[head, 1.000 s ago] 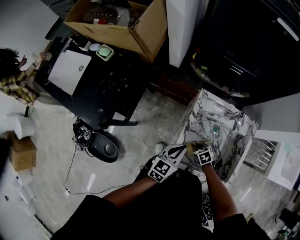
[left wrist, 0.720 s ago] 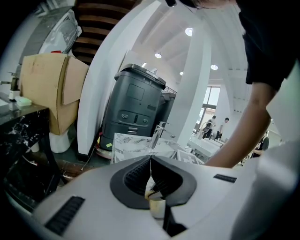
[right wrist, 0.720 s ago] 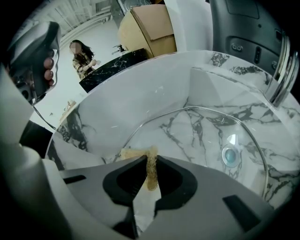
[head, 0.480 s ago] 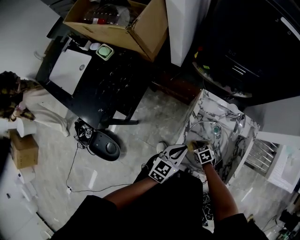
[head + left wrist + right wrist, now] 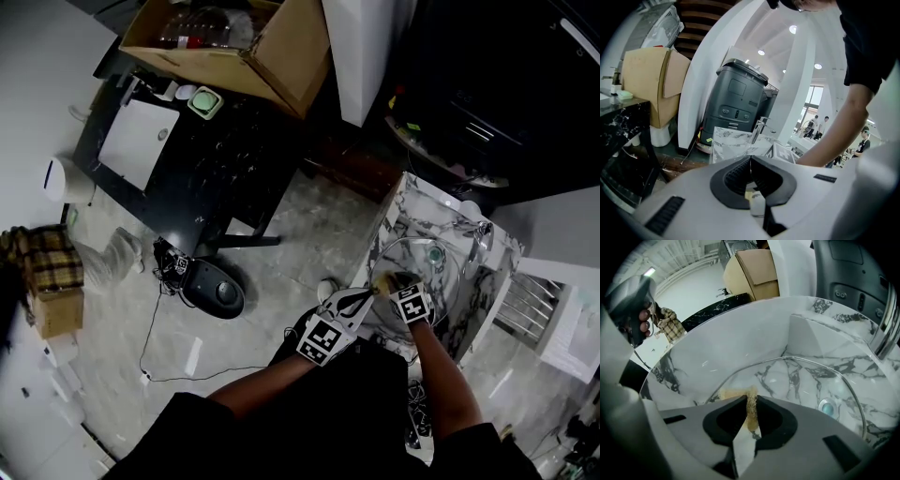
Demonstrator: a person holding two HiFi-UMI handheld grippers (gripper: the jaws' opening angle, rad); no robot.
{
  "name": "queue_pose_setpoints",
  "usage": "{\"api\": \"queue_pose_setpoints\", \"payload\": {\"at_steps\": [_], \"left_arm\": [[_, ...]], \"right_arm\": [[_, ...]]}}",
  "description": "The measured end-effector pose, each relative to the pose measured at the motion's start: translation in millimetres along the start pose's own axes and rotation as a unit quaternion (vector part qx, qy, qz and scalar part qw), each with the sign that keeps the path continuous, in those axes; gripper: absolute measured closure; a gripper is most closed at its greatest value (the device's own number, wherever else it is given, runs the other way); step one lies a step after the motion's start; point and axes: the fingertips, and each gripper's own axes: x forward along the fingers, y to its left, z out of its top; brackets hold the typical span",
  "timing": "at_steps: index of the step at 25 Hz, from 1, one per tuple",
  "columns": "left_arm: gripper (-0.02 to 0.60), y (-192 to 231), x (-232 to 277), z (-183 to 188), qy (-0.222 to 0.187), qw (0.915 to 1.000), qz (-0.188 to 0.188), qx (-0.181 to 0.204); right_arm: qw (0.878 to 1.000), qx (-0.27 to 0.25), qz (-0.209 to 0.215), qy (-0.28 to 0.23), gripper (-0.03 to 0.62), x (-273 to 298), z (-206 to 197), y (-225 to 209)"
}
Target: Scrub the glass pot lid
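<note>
One glass pot lid [image 5: 801, 376] lying in marble sink [image 5: 731, 338], rim close to basin walls; right gripper [image 5: 751, 403] clamped on one tan scrub pad [image 5: 736, 393] at lid's near edge; left gripper [image 5: 750, 161] closed, empty.

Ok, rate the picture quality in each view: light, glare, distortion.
Head view: dim overall, upper right nearly black, and the glass lid is barely separable from the marble sink. Left gripper view: strong fisheye, dark corners, ceiling lights blown out. Right gripper view: fisheye bends the sink wall, yet the scrubber pinched in the right gripper is sharp.
</note>
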Motion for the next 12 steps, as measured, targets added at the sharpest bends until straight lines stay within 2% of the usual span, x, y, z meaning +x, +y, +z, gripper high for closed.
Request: {"api": "queue_pose_setpoints", "payload": {"at_steps": [6, 12], "left_arm": [[0.565, 1, 1, 3, 0.0, 0.9999, 0.003, -0.01], [0.565, -1, 7, 7, -0.002, 0.9999, 0.005, -0.016]], "right_arm": [[1.0, 0.027, -0.006, -0.012, 0.533, 0, 6, -10], [1.0, 0.018, -0.007, -0.016, 0.533, 2, 12, -19]]}}
